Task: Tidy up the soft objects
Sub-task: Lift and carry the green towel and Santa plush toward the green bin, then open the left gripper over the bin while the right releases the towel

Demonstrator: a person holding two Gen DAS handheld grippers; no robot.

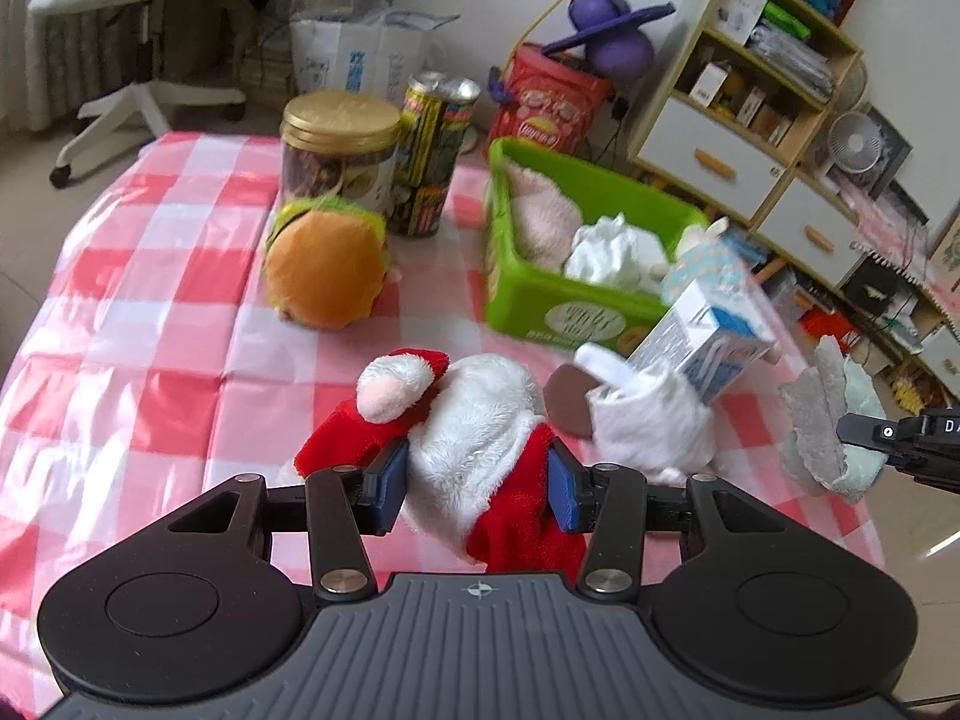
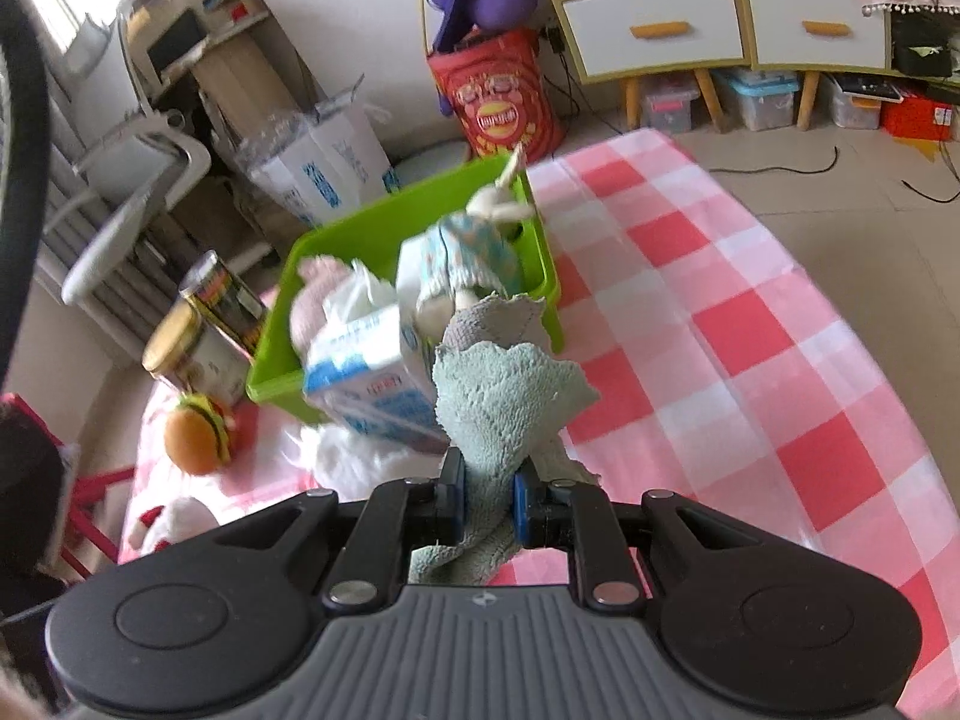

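Note:
My left gripper [image 1: 477,483] is shut on a red and white Santa plush [image 1: 456,420] over the checked tablecloth. My right gripper [image 2: 487,495] is shut on a grey-green cloth [image 2: 504,384], which also shows at the right of the left wrist view [image 1: 831,420]. A green bin [image 1: 540,294] holds a pink plush [image 1: 540,210] and a white crumpled soft item [image 1: 612,252]. A small doll in a blue dress [image 2: 474,240] leans at the bin's edge. A burger plush [image 1: 327,264] lies left of the bin. A white plush [image 1: 648,420] lies under a milk carton [image 1: 702,330].
A gold-lidded jar [image 1: 339,150] and a tall printed can [image 1: 432,156] stand behind the burger. The table [image 2: 750,324] has a pink checked cloth. Shelves [image 1: 750,90], a red snack bucket [image 1: 552,102] and an office chair [image 1: 150,12] stand beyond the table.

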